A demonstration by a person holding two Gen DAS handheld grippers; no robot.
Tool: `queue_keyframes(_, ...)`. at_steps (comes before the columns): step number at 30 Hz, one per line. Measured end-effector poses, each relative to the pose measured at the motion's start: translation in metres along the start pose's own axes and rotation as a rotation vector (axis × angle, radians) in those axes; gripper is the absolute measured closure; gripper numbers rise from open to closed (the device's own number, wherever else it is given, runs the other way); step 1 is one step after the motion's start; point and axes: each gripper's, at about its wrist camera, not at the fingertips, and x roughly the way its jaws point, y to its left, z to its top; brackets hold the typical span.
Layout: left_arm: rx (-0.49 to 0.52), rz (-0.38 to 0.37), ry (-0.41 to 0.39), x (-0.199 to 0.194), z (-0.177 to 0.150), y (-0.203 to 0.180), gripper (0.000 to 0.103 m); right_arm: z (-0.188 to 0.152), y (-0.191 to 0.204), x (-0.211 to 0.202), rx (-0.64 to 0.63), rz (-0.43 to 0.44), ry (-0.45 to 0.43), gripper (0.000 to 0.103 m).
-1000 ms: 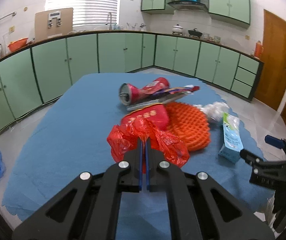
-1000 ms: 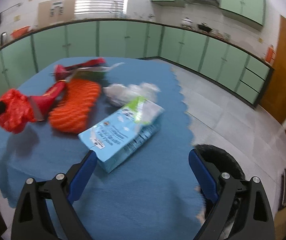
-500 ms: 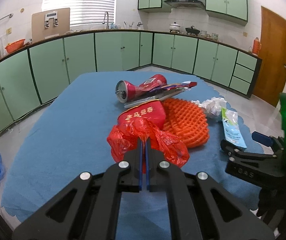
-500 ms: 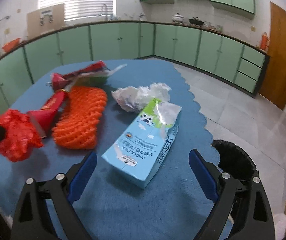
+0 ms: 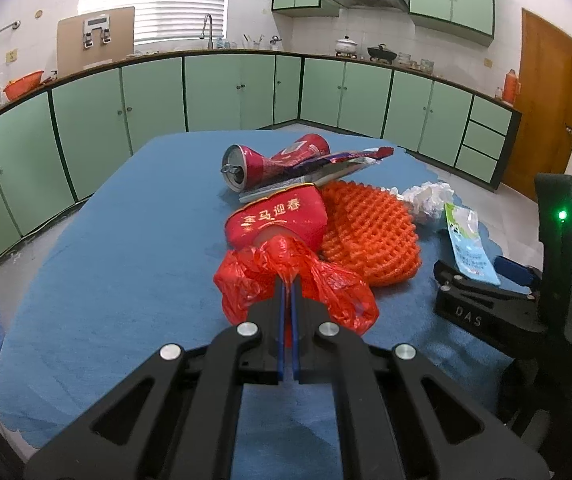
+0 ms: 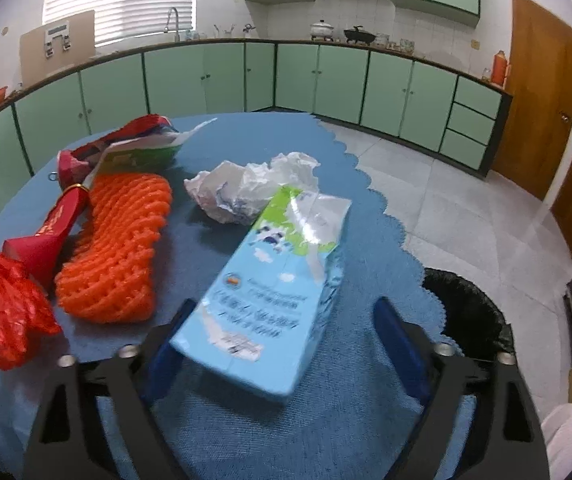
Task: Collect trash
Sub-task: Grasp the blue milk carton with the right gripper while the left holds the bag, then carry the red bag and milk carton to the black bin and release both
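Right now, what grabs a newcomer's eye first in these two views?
The red plastic bag pinched in the shut left tool, at the near end of a heap of red and orange trash. Then the blue milk carton between the right tool's closing fingers, with the black bin beyond the table edge.

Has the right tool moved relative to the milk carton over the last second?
Yes. The right tool has advanced toward the milk carton on the blue cloth; the carton's near end now sits between its fingers, which have just been closing, right pad still clear.
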Motion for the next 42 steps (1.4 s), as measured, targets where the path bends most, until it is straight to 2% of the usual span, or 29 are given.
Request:
queue_keyframes(1,0.000,-0.001,0.003,0.001,-0.001,0.000,0.102,0.000,-0.003,0.000,0.007,0.013,0.008,0.042)
queue_keyframes(6,0.006,-0.003,0.011,0.003,-0.002,-0.005,0.102,0.000,-0.018,-0.012,0.020,0.054,0.008,0.055)
queue_keyframes(12,0.016,-0.014,0.012,0.005,-0.001,-0.015,0.102,-0.004,-0.029,-0.028,0.008,0.083,0.023,0.055)
queue_keyframes(26,0.063,-0.073,-0.026,-0.013,0.014,-0.048,0.102,0.014,-0.050,-0.072,0.003,0.098,-0.041,0.055)
queue_keyframes(35,0.093,-0.140,-0.067,-0.028,0.029,-0.077,0.102,0.027,-0.080,-0.097,0.039,0.070,-0.059,0.055)
queue_keyframes(42,0.157,-0.222,-0.109,-0.031,0.044,-0.118,0.102,0.033,-0.117,-0.111,0.083,0.021,-0.080,0.055)
